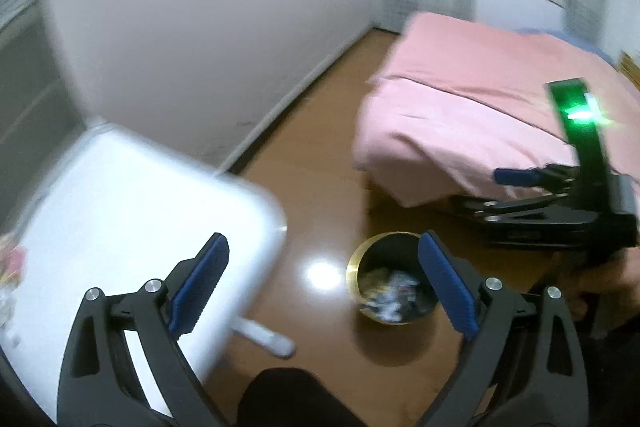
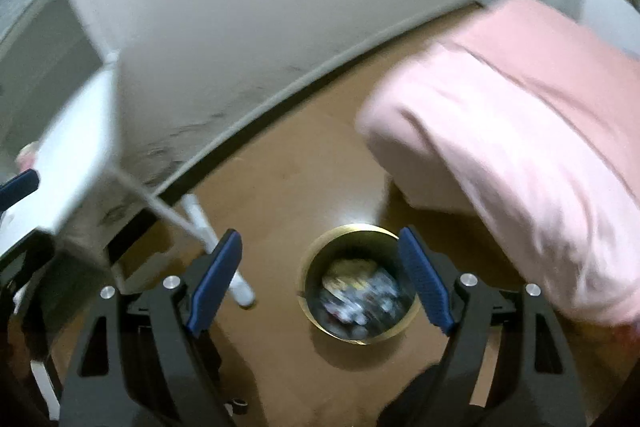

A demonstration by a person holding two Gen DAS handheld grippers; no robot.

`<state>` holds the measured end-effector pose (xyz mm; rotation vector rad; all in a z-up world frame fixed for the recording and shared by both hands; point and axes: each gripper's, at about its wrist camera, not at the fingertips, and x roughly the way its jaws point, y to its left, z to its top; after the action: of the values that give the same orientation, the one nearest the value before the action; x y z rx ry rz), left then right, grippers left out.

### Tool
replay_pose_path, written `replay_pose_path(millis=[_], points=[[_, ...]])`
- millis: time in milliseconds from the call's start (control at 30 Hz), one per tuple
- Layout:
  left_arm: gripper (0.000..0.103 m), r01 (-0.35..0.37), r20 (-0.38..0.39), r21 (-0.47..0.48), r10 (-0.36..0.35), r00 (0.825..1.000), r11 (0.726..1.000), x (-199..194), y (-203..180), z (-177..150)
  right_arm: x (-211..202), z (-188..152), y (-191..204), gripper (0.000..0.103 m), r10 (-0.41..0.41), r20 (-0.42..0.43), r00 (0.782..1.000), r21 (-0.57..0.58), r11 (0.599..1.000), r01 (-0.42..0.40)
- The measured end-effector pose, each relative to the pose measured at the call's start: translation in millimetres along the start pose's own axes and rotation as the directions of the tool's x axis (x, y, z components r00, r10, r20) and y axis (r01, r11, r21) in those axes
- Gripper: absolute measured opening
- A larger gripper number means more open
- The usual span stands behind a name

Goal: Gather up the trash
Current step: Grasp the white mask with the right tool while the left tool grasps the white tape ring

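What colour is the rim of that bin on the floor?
Gold rim, dark inside; clearest in the right wrist view.

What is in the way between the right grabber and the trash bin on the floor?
Nothing visible. The right gripper hangs open and empty above the gold-rimmed trash bin, whose open top faces it. The white table leg stands off to the left.

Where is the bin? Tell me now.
The bin stands on the wooden floor between the white table on its left and the pink bed on its right, low in both views.
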<state>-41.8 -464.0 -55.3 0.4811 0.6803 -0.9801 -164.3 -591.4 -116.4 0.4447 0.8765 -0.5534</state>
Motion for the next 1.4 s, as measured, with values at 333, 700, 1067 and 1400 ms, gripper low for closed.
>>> replay_pose_path(millis=[333, 700, 1067, 1400], points=[[0.093, -0.352, -0.146, -0.377, 0.321, 0.936, 0.857, -83, 233, -90, 1, 39, 246, 0.08, 0.267, -0.06, 0.962, -0.393, 0.879, -0.268], [0.093, -0.452, -0.248, -0.588, 0.383, 0.89, 0.671, -169, 347, -210, 34, 25, 517, 0.079, 0.404, -0.286, 0.869, -0.626, 0.608, -0.488], [0.093, -0.468, -0.267, -0.59, 0.388, 0.882, 0.658, -188, 363, -237, 82, 33, 618, 0.062, 0.318, -0.311, 0.896, -0.701, 0.56, -0.442], [0.093, -0.412, -0.254, -0.591, 0.324, 0.911, 0.693, -138, 372, -193, 48, 52, 583, 0.028, 0.409, -0.3, 0.862, -0.63, 0.594, -0.501]])
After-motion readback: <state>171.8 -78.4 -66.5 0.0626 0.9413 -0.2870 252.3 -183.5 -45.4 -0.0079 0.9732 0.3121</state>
